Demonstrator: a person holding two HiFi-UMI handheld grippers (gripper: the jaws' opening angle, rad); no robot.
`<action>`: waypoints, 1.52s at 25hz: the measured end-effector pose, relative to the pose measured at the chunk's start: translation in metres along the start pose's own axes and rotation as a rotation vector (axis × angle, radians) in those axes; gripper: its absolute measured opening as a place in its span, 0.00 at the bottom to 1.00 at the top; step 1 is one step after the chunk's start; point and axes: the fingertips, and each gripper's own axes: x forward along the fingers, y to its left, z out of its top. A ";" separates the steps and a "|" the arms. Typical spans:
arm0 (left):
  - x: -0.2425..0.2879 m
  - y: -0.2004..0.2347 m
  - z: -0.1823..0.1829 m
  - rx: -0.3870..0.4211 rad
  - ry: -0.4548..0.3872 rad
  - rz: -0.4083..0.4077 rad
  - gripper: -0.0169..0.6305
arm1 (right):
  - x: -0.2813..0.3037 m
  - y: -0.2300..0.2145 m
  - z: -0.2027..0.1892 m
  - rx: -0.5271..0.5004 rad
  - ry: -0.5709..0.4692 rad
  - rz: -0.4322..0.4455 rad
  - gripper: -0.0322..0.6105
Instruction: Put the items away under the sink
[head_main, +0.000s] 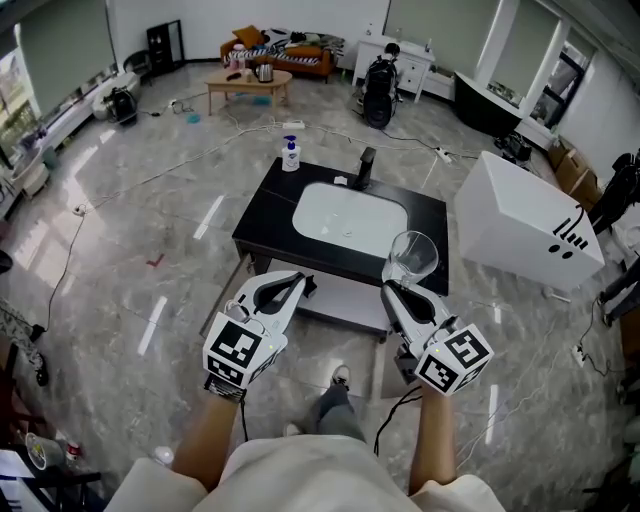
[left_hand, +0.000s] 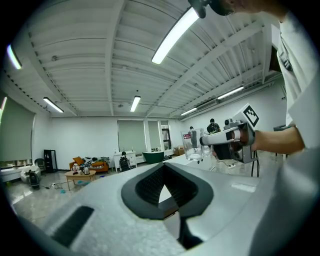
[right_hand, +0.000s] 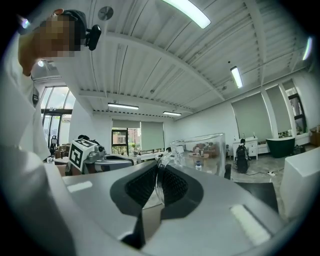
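One risk: the right claw (right_hand: 159, 172), clamped on the thin wall of the clear glass tumbler (head_main: 412, 256), could let it pivot and drop; left claw (left_hand: 163, 172) closed, empty

**Surfaces in front of you**

Your left gripper (head_main: 300, 283) and right gripper (head_main: 392, 287) — matt grey plastic shells, with black ribbed pads (right_hand: 139, 186) that look rubbery. Glass cup (head_main: 413, 255): clear, smooth, glossy. Counter (head_main: 268, 218): matt black top. Basin (head_main: 350, 215): smooth glossy white. Floor (head_main: 150, 200) — polished grey stone-look tile, reflective. Box (head_main: 520, 225): matt white.
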 end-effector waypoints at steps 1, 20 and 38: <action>0.000 -0.001 0.000 0.003 -0.001 0.000 0.03 | -0.001 0.001 -0.002 0.002 0.000 0.000 0.08; 0.048 0.016 -0.028 0.005 0.001 0.034 0.03 | 0.022 -0.034 -0.037 0.001 -0.026 0.049 0.08; 0.171 0.055 -0.224 -0.012 -0.031 0.004 0.03 | 0.078 -0.127 -0.197 -0.002 -0.062 0.093 0.08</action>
